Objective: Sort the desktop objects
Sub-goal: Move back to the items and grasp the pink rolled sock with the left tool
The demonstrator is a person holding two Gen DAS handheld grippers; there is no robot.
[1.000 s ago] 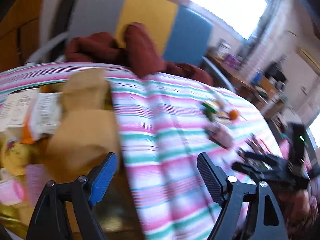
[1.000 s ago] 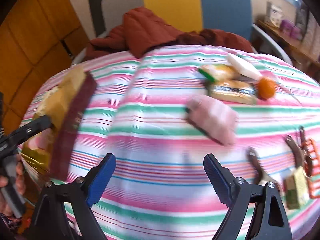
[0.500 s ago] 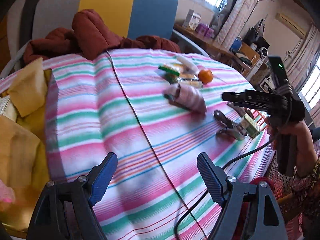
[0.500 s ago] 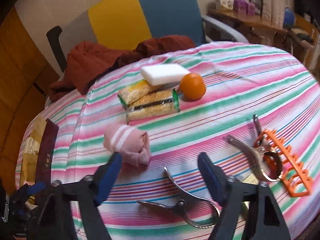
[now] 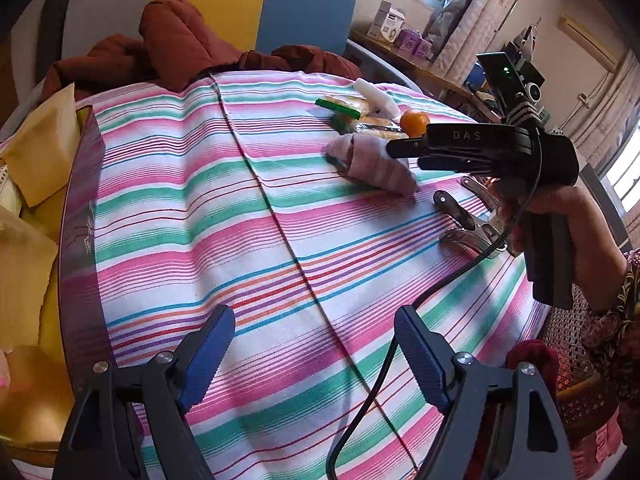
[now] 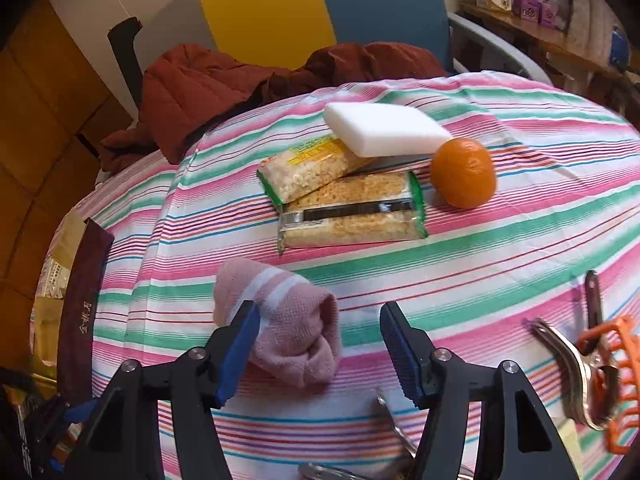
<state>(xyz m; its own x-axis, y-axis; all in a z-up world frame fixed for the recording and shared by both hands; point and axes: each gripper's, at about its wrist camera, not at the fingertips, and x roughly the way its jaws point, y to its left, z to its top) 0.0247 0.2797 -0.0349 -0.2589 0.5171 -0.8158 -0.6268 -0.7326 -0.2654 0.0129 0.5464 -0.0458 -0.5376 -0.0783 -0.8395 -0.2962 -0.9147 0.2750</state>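
Your right gripper (image 6: 320, 344) fingers half spread and just closing, rolled pink sock (image 6: 286, 328) between them ungripped, your left gripper (image 5: 314, 350) fingers spread over bare striped tabletop (image 5: 248, 240), near edge.

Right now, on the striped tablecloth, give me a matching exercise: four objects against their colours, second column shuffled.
Objects:
1. rolled sock
2. sponge block
3. round fruit
4. snack packs

Colours:
A. white
B. pink with white bands
C. orange
D. clear wrapper with green ends

Pairs: 1-B, 2-A, 3-C, 4-D
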